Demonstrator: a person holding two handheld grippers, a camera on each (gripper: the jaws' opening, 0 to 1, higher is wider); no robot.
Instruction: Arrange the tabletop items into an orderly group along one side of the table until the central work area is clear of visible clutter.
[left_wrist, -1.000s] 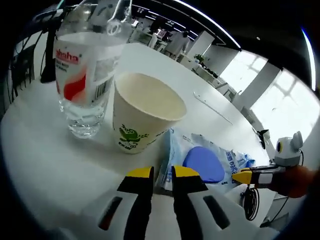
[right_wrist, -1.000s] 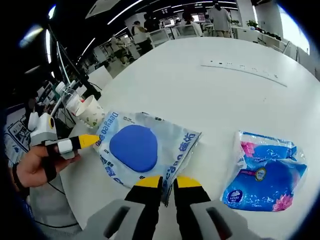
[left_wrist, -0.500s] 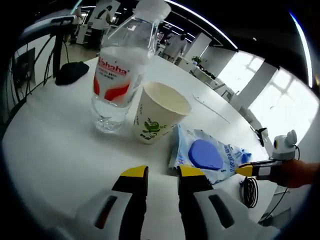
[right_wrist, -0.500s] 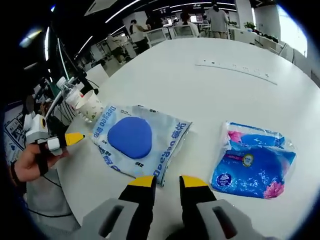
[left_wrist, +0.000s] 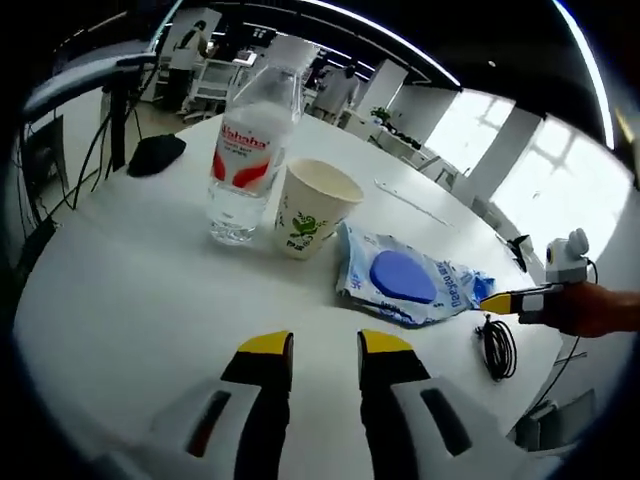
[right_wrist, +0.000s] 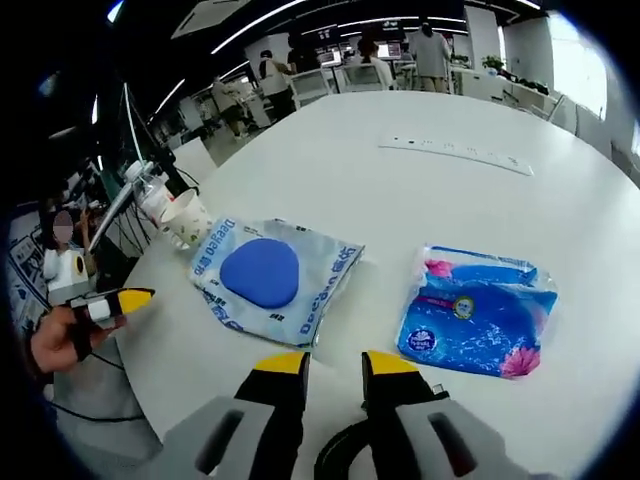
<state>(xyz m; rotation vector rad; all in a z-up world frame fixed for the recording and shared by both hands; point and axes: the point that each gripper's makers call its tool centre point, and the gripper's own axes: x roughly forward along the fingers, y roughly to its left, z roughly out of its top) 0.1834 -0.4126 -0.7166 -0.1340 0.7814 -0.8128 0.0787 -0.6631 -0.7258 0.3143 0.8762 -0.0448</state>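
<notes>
While both grippers hang over the table (right_wrist: 400, 110) with nothing between their jaws, the sorting looks partly done. The left gripper (left_wrist: 313, 347) has its yellow-tipped jaws parted over bare tabletop, and the right gripper (right_wrist: 330, 362) is likewise parted and empty, just short of the near edge.

In the left gripper view a water bottle (left_wrist: 250, 150) stands upright with a paper cup (left_wrist: 312, 208) touching or just beside it, and a wipes pack (left_wrist: 405, 283) with a blue lid lies flat next to the cup. These three form a fair row near one edge of the table, so I judge that part of the group as set.

What is left, as I read it, is the tissue pack (right_wrist: 474, 311), blue with pink flowers. In the right gripper view it lies flat, apart from the wipes pack (right_wrist: 272, 278), further toward the table's middle. A long pale strip (right_wrist: 455, 155) lies well beyond, near the centre; what it is I cannot tell. A coiled black cable (left_wrist: 496, 345) sits near the table edge beside the wipes pack, and a dark object (left_wrist: 158, 152) rests past the bottle.

Next would likely be taking the tissue pack and laying it beside the wipes.
</notes>
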